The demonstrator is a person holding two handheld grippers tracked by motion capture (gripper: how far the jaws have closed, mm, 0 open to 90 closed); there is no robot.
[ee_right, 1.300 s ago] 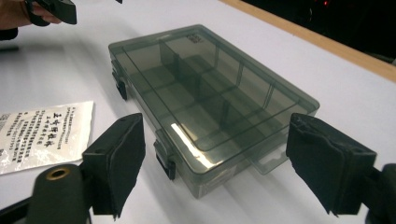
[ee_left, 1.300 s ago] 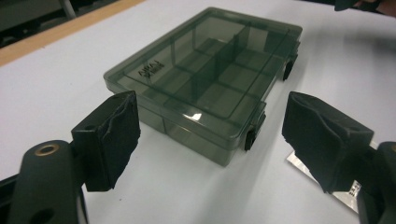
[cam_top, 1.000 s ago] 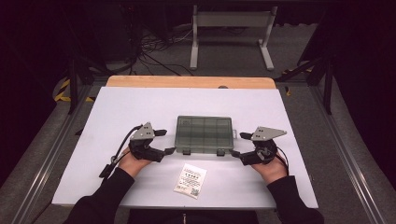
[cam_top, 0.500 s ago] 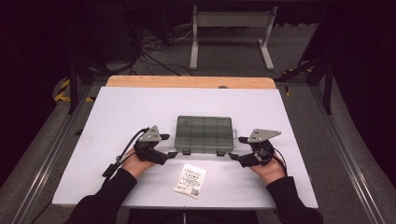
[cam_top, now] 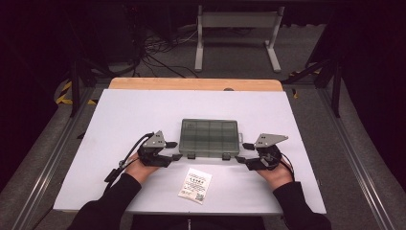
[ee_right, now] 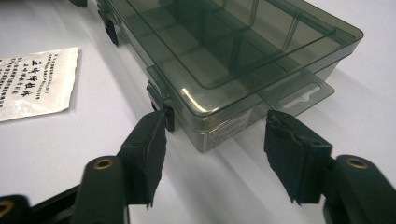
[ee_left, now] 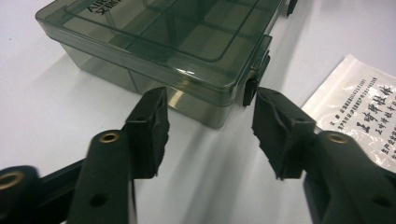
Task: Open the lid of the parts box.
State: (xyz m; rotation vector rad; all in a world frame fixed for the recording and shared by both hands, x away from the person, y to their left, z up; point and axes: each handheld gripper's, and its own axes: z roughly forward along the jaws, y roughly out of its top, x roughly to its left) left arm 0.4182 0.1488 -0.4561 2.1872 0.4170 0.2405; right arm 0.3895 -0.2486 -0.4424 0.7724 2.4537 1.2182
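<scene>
I hold a claw at each near corner of the smoky-grey transparent plastic compartment box [cam_top: 209, 138], which lies flat with its lid down in the middle of the white bench [cam_top: 119, 115], its two dark front latches facing me. My left claw [cam_top: 174, 150] and my right claw [cam_top: 242, 152] have both just been narrowing their jaws, yet neither one grips anything: in the left gripper view the pads [ee_left: 148, 126] stand apart just short of the box's corner [ee_left: 219, 107], one of them close beside a latch [ee_left: 254, 84], and in the right gripper view the pads [ee_right: 150, 140] straddle the other corner [ee_right: 210, 130] without pressing on it, one pad right by the latch [ee_right: 167, 116] there. So both claws are open, with only bare bench between the pads. As I judge it, the approach is made and the jaws are lined up, but the real work is not begun: the latches look fastened, the lid is shut, and the small white printed plastic packet [cam_top: 195, 185] rests untouched near the front edge of the bench, between my hands. Left to do, I reckon: undo the latches, lift the lid, and deal with the packet.
</scene>
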